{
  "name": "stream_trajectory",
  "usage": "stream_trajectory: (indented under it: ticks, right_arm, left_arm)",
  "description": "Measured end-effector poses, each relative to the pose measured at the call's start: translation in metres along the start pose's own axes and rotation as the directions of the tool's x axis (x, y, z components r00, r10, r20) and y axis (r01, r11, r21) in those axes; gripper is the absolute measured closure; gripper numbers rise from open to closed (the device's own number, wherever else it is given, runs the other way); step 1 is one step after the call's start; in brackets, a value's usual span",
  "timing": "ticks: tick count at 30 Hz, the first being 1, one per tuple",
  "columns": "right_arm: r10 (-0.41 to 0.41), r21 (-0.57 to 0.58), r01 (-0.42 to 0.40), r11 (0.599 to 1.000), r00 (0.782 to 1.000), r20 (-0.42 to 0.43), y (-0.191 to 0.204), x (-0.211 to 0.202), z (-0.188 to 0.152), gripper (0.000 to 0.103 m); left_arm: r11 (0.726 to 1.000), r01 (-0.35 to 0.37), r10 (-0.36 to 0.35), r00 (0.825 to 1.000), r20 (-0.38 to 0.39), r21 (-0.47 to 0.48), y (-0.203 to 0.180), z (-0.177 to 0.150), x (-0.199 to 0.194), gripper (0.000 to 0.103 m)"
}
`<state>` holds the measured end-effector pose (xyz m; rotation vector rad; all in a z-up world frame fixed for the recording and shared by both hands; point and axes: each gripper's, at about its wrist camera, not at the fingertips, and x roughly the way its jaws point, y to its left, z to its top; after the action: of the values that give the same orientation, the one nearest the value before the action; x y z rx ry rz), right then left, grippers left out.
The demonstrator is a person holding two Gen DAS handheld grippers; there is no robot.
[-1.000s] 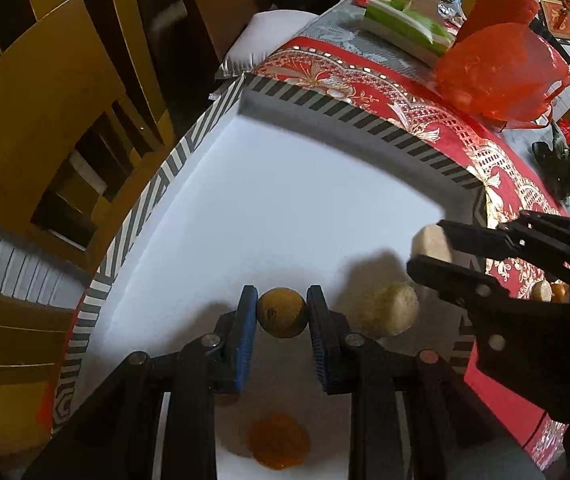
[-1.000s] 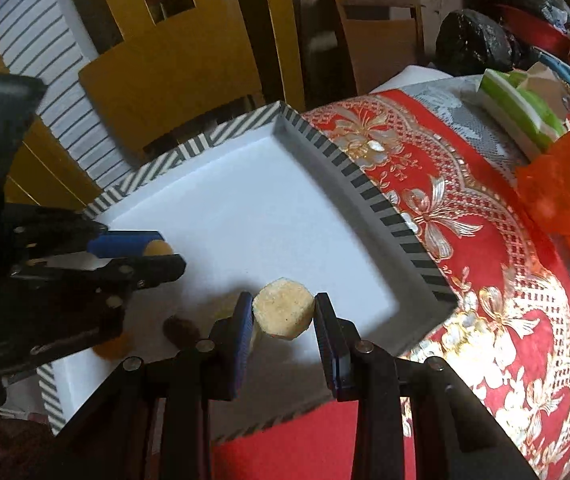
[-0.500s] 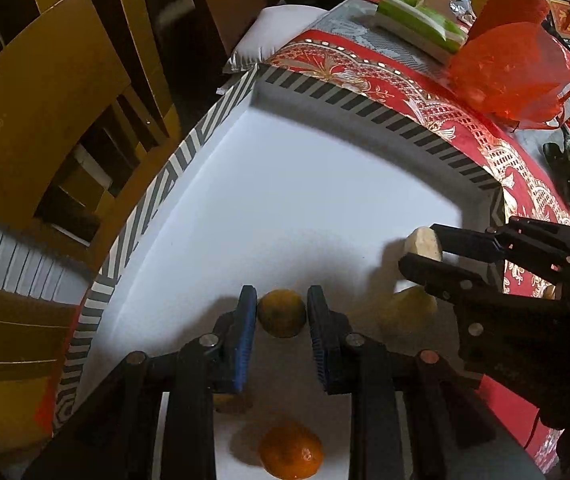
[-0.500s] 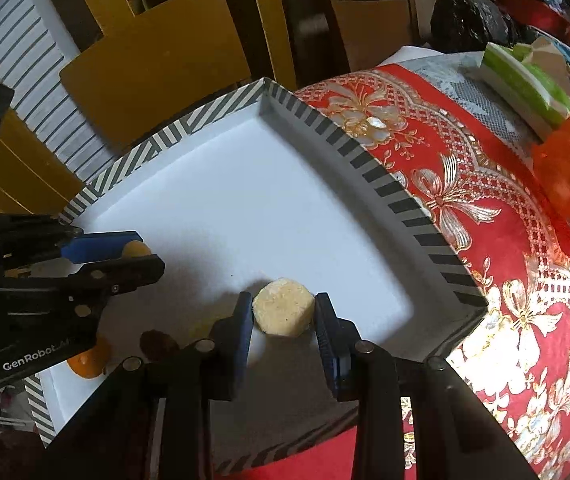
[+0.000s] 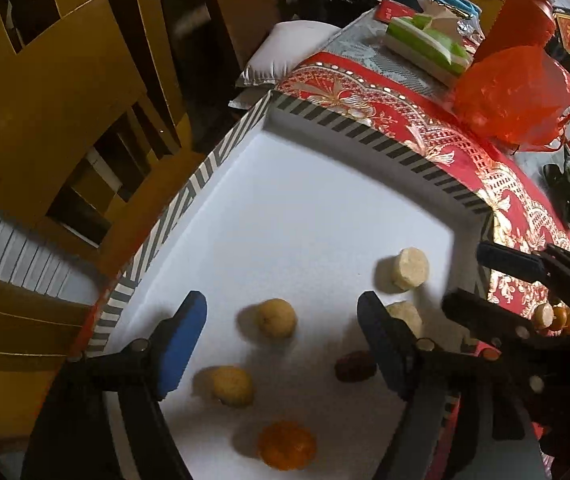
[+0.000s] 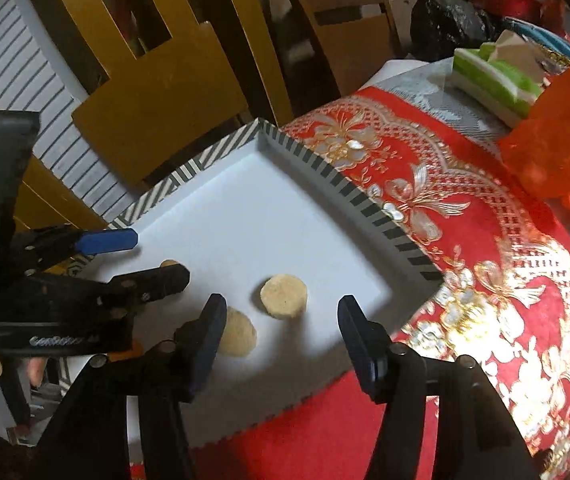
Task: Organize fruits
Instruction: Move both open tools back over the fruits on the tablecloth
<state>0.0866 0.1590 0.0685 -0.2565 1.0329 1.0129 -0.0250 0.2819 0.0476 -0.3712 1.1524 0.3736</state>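
Note:
A white tray with a striped rim (image 5: 365, 128) (image 6: 325, 172) holds several fruits. In the left wrist view a yellow round fruit (image 5: 276, 318) lies between the fingers of my open left gripper (image 5: 283, 316). Another yellow fruit (image 5: 232, 386), an orange (image 5: 287, 456), a dark red date (image 5: 355, 366) and two pale peeled pieces (image 5: 409, 269) (image 5: 405, 316) lie around it. My right gripper (image 6: 281, 318) is open, just behind a pale piece (image 6: 284, 295); a second pale piece (image 6: 239, 334) sits by its left finger. The right gripper shows in the left view (image 5: 497, 280).
The tray sits on a red and gold patterned cloth (image 6: 485, 260). Yellow wooden chairs (image 5: 57, 120) stand beyond the tray's far left edge. A red plastic bag (image 5: 517, 92) and a green and white box (image 5: 429, 46) lie further back on the table.
Both grippers have opened and drawn back. The yellow fruit has been let go by the left and the pale piece by the right; both now rest on the tray.

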Motion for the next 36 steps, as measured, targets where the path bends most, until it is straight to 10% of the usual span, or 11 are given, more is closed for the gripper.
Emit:
stream_trajectory:
  ticks: [14, 36]
  right_arm:
    - [-0.085, 0.130, 0.074, 0.989, 0.994, 0.074, -0.040, -0.078, -0.054, 0.026]
    - [-0.227, 0.373, 0.206, 0.905, 0.974, 0.013, -0.131, -0.164, -0.191, 0.024]
  left_arm:
    - [0.993, 0.058, -0.064, 0.997, 0.054, 0.106, -0.072, -0.007, -0.034, 0.018]
    - [0.928, 0.192, -0.178, 0.981, -0.071, 0.321, -0.226, -0.056, -0.026, 0.018]
